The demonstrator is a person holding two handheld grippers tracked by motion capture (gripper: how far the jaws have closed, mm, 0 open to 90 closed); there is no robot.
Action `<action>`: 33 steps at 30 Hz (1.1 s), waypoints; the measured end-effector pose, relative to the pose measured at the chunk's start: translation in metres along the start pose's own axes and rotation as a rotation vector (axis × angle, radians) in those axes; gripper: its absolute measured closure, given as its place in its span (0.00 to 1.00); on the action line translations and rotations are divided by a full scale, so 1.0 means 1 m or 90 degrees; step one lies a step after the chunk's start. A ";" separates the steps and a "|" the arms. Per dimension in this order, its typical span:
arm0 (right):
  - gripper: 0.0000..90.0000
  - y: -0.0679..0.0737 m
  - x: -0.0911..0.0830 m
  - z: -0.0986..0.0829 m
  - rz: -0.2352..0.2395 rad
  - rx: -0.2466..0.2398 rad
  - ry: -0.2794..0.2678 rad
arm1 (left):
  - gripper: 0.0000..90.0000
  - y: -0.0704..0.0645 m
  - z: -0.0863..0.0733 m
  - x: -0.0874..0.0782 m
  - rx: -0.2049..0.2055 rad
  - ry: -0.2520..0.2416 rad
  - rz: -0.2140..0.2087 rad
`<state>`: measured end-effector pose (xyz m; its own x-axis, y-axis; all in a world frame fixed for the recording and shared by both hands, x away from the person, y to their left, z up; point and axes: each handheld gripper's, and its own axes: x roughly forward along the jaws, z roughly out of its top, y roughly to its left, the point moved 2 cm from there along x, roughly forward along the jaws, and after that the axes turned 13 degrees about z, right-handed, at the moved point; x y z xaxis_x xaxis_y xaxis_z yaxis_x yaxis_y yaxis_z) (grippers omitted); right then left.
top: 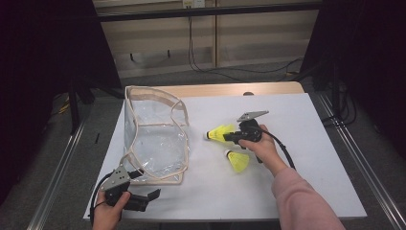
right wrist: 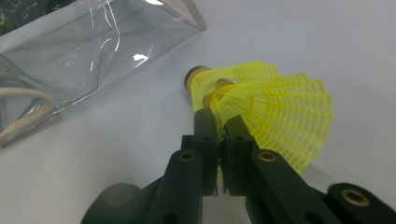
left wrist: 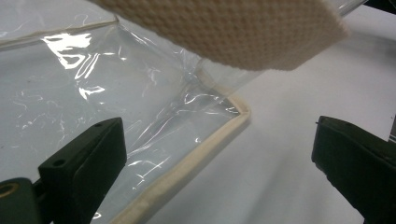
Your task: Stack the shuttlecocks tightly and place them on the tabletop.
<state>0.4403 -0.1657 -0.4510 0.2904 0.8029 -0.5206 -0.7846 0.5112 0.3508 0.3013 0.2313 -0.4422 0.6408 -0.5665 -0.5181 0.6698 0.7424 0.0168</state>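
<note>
A clear plastic bag [top: 155,139] with beige trim stands on the white table [top: 297,158], left of centre. My right gripper [top: 229,136] is shut on the net skirt of a yellow shuttlecock [top: 219,132], held just right of the bag with its cork end toward the bag. In the right gripper view the jaws [right wrist: 219,116] pinch the shuttlecock [right wrist: 271,102] near its cork, and the bag [right wrist: 93,51] lies beyond. A second yellow shuttlecock [top: 237,161] lies on the table below my right hand. My left gripper [top: 151,199] is open near the bag's front corner [left wrist: 205,149], holding nothing.
A beige woven strap [left wrist: 243,28] of the bag hangs across the top of the left gripper view. The table's front edge runs just below my left hand. Metal rails flank the table, and cables trail across the floor behind it.
</note>
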 end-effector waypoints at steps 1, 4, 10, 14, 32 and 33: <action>0.96 0.000 0.000 0.000 -0.001 0.000 0.000 | 0.03 0.000 0.000 0.000 0.000 0.000 0.000; 0.94 -0.001 0.000 -0.001 0.000 0.000 0.002 | 0.03 0.000 0.000 0.000 0.000 0.000 -0.001; 0.88 0.000 0.001 -0.002 -0.004 0.005 0.008 | 0.03 0.000 0.000 0.000 0.001 0.001 0.000; 0.84 -0.001 0.000 -0.002 -0.008 0.004 0.010 | 0.03 0.000 0.000 0.000 0.001 0.000 0.000; 0.77 0.000 -0.020 -0.008 -0.011 0.012 -0.003 | 0.03 -0.001 0.000 0.000 -0.002 -0.001 0.003; 0.79 0.001 -0.022 -0.009 -0.011 0.019 -0.001 | 0.03 -0.001 0.000 0.000 -0.001 -0.001 0.003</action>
<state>0.4286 -0.1854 -0.4467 0.3045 0.7939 -0.5262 -0.7626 0.5343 0.3648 0.3011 0.2307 -0.4421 0.6442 -0.5633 -0.5173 0.6662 0.7455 0.0179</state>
